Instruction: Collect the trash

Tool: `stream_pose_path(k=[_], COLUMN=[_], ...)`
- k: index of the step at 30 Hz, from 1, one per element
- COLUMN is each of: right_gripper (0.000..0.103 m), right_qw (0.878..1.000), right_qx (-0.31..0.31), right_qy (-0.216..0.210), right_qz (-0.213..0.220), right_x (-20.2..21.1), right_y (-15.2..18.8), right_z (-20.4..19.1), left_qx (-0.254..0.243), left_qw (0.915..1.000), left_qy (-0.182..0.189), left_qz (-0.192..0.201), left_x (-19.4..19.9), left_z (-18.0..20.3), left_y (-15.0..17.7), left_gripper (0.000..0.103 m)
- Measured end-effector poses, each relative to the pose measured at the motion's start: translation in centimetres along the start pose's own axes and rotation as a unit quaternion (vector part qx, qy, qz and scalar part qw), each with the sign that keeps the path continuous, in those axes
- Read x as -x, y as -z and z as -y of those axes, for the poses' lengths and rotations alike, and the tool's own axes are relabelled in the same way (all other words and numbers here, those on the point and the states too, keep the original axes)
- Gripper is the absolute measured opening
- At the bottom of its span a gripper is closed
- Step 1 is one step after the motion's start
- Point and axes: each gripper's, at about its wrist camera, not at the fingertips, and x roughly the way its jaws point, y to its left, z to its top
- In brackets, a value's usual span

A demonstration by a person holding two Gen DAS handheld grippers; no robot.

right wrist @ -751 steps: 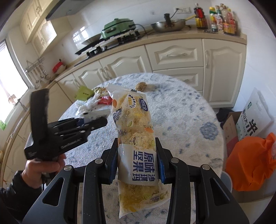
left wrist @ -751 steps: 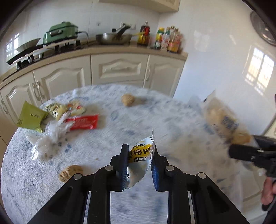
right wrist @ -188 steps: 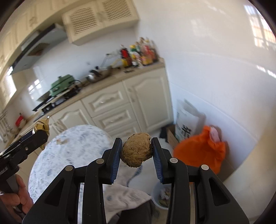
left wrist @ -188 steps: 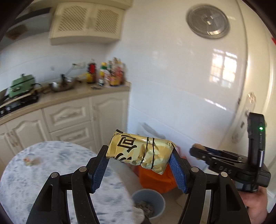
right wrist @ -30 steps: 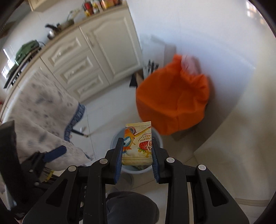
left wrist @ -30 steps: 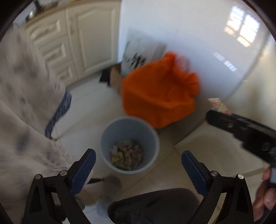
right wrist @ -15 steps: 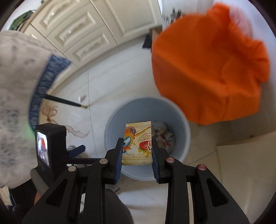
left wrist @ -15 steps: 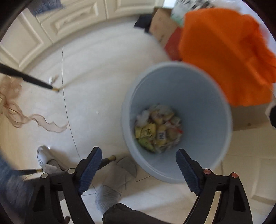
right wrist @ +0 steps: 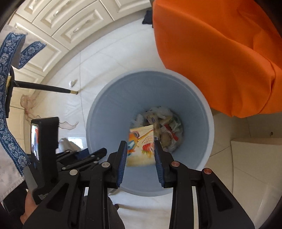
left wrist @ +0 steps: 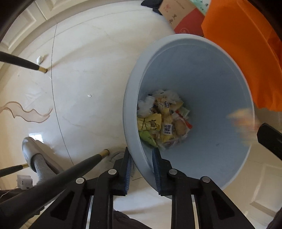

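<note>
Orange fabric, a big bag (right wrist: 220,58), fills the 1 to 3 o'clock part of the right wrist view and is cut off by the frame edge; its contents cannot be seen. Below it stands the pale blue bin (right wrist: 112,109), its near rim hidden behind the right gripper (right wrist: 140,158). In the left wrist view the bin wall (left wrist: 202,74) bulges large, and the left gripper (left wrist: 141,169) has its fingers close together with the bin's rim running between them; whether the pads press on the rim I cannot tell. A cardboard box (left wrist: 178,15) at 12 o'clock carries printed characters too small to read.

The snack packet (right wrist: 141,146), with an orange cartoon figure and a red strawberry, sits between the right fingers over the bin mouth, blurred; the pads look slightly off its edges, so a grip cannot be confirmed. In the left view it is only a smear (left wrist: 243,119) at 3 o'clock.

At the bin bottom lies a heap of wrappers (left wrist: 164,123); one yellow wrapper (left wrist: 150,123) shows the character 高, the rest unreadable.
</note>
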Motion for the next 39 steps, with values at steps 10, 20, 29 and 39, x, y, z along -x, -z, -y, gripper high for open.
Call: stream_pose_path(k=[10,20,29,39], right_gripper=[0.103,0.103,0.103,0.103], right_qw=[0.998,0.992,0.971,0.939], right_qx=[-0.012,-0.057,-0.122,-0.135], right_qy=[0.051,0.082,0.119,0.142], right_qz=[0.022,0.075,0.167,0.282], right_x=[2.7,9.8,22.0,36.8], right_y=[1.1,3.4,8.4,15.3], right_z=[0.8,1.3,1.9,-1.3], left_qx=[0.001,-0.041,-0.104,-0.194], left_qw=[0.9988,0.9979,0.9877,0.9458], left_qy=[-0.043,-0.006,0.082,0.108], left_qz=[0.024,0.05,0.083,0.237], left_x=[2.3,9.0,16.7,33.9], left_z=[-0.1,3.8,7.7,8.2], left_y=[-0.2,1.5,7.5,17.6], left_gripper=[0.102,0.102,0.102,0.102])
